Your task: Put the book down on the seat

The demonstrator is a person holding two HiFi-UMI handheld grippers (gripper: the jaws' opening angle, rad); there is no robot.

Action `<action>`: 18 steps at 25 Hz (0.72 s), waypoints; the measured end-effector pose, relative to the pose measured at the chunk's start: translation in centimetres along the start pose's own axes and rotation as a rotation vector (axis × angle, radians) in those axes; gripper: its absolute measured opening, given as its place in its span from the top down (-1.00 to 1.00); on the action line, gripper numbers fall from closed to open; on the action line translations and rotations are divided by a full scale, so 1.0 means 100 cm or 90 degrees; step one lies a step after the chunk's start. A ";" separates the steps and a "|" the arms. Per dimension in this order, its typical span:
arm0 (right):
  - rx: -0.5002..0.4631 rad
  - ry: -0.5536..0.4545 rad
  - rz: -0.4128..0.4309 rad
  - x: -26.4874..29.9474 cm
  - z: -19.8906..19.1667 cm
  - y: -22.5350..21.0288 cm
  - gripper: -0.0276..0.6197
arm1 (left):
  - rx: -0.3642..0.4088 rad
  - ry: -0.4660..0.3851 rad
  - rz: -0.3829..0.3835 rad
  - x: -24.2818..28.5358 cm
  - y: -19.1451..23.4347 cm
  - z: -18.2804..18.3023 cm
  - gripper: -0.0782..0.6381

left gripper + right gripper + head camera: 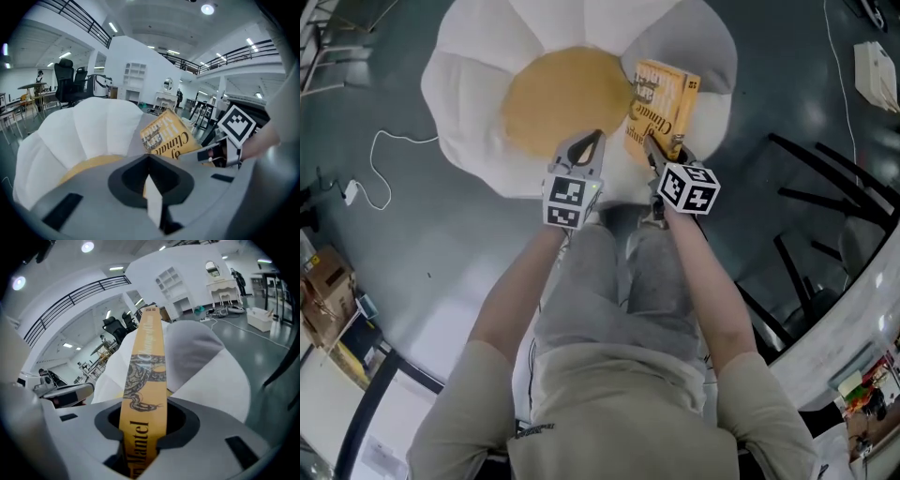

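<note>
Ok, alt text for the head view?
The right gripper clamps a yellow book over the right side of a white, petal-shaped seat with a yellow centre. The left gripper, shut and empty, points at the seat beside it.

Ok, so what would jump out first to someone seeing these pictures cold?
The big white petal-shaped seat with a mustard-yellow round centre fills the floor ahead. Over its right side, the right gripper is clamped on the spine of a yellow book with dark lettering. The left gripper hovers shut and empty beside it.
</note>
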State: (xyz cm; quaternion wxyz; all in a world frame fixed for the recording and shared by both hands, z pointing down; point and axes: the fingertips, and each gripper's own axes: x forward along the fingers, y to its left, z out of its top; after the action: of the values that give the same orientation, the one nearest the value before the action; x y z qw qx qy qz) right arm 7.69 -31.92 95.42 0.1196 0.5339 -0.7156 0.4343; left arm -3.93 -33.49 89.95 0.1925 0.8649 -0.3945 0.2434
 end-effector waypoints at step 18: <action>0.043 0.111 -0.067 -0.002 -0.064 -0.035 -0.08 | -0.036 0.096 -0.043 0.006 -0.017 -0.052 0.76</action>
State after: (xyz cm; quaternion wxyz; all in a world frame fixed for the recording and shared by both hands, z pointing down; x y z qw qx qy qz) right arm 8.96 -27.17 100.86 0.1857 0.5347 -0.6583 0.4962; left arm -3.69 -30.05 94.26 0.2538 0.8511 -0.3563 0.2902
